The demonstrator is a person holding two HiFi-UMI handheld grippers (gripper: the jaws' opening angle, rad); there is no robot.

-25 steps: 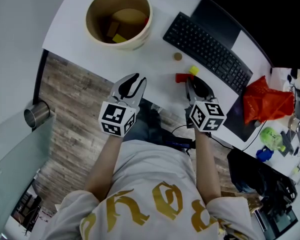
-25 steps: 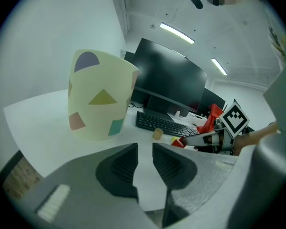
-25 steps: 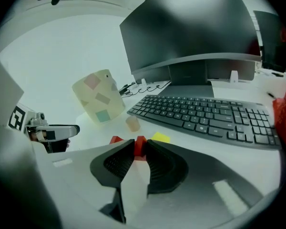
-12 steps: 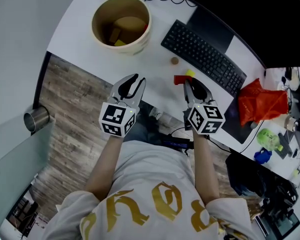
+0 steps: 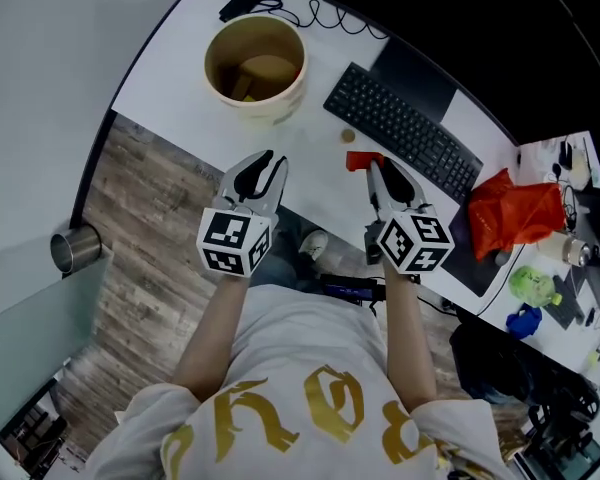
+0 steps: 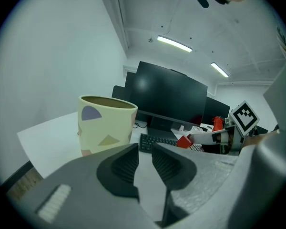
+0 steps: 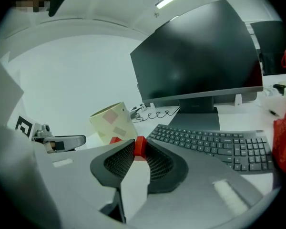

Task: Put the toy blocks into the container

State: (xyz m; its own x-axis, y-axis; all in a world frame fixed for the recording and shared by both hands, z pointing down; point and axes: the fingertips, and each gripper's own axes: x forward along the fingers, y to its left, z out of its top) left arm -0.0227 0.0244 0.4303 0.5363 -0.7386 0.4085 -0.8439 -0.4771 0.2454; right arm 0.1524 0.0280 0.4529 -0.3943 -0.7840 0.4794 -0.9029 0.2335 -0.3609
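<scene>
Reference object: the cream round container (image 5: 272, 102) with pastel shapes printed on its wall. It stands upright on the white desk (image 5: 170, 78). All positions below are given relative to it.

**Right gripper** (image 5: 374, 164)
- Position in the head view: lower right of the container, well apart from it, raised over the desk edge.
- Jaw state: closed on a small red toy block (image 5: 360, 160). In the right gripper view the red toy block (image 7: 139, 146) sits pinched between the ribbed pads at the tips of the right gripper (image 7: 139, 151).
- In that view the container (image 7: 112, 123) lies ahead of the block and to the left.

**Left gripper** (image 5: 264, 160)
- Position in the head view: directly below the container, nearer to it than the right gripper, not touching it.
- Jaw state: a narrow gap, with nothing between the pads. In the left gripper view the desk surface shows through the slit of the left gripper (image 6: 144, 150).
- The container (image 6: 105, 128) fills the left of that view, ahead of the jaws. The red toy block (image 6: 183, 141) appears to its right.

**Task items**
- The container is open at the top. Tan and brown pieces (image 5: 258, 72) lie on its floor; their shapes cannot be resolved.
- A small round wooden piece (image 5: 348, 136) lies on the desk to the lower right of the container, between it and the held block.

**Other items**
- Black keyboard (image 5: 405, 128): right of the container.
- Crumpled red bag (image 5: 510, 213): far right of the container, beyond the keyboard.
- Black cable (image 5: 325, 13): just above and right of the container.
</scene>
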